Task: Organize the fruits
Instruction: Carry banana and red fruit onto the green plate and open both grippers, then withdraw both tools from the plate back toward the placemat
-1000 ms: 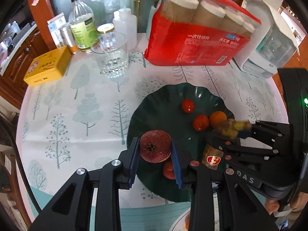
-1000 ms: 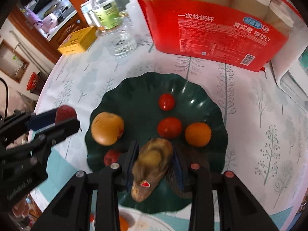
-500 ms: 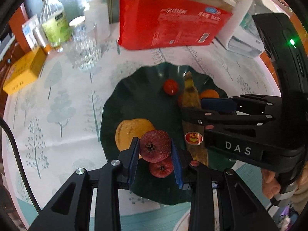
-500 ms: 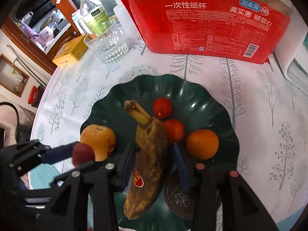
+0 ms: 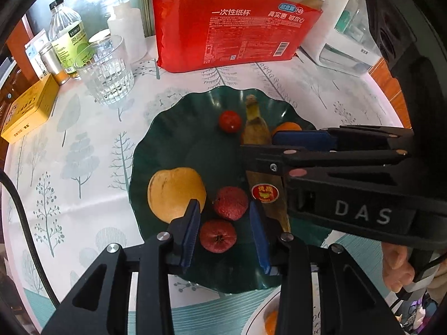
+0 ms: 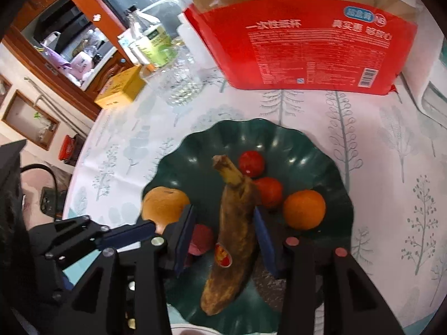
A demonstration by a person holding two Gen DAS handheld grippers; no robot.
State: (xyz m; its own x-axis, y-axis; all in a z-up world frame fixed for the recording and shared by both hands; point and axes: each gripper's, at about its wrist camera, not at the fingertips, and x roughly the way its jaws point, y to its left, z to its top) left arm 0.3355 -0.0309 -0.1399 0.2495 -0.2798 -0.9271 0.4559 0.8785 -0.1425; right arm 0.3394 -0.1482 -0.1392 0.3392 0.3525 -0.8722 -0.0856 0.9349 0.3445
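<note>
A dark green scalloped plate (image 5: 167, 128) (image 6: 315, 145) holds the fruit. My left gripper (image 5: 225, 226) is open over its near side; two small dark red fruits (image 5: 230, 203) (image 5: 218, 236) lie between the fingers. A yellow-orange fruit (image 5: 176, 189) (image 6: 163, 203) lies to their left. My right gripper (image 6: 223, 229) is open, its fingers either side of a brown overripe banana (image 6: 237, 223) (image 5: 255, 128) lying on the plate. Two red tomatoes (image 6: 251, 163) (image 6: 269, 191) and an orange (image 6: 304, 209) lie beyond it.
A red pack of paper cups (image 5: 237, 28) stands behind the plate, with a glass (image 5: 107, 72), bottles (image 5: 67, 42) and a yellow box (image 5: 28, 109) at the back left. A white appliance (image 5: 346, 53) is at the back right. A white plate rim (image 5: 265, 315) lies at the near edge.
The left gripper opened and the dark red fruit it held now lies on the plate. The right gripper opened and the banana now lies on the plate between its fingers.
</note>
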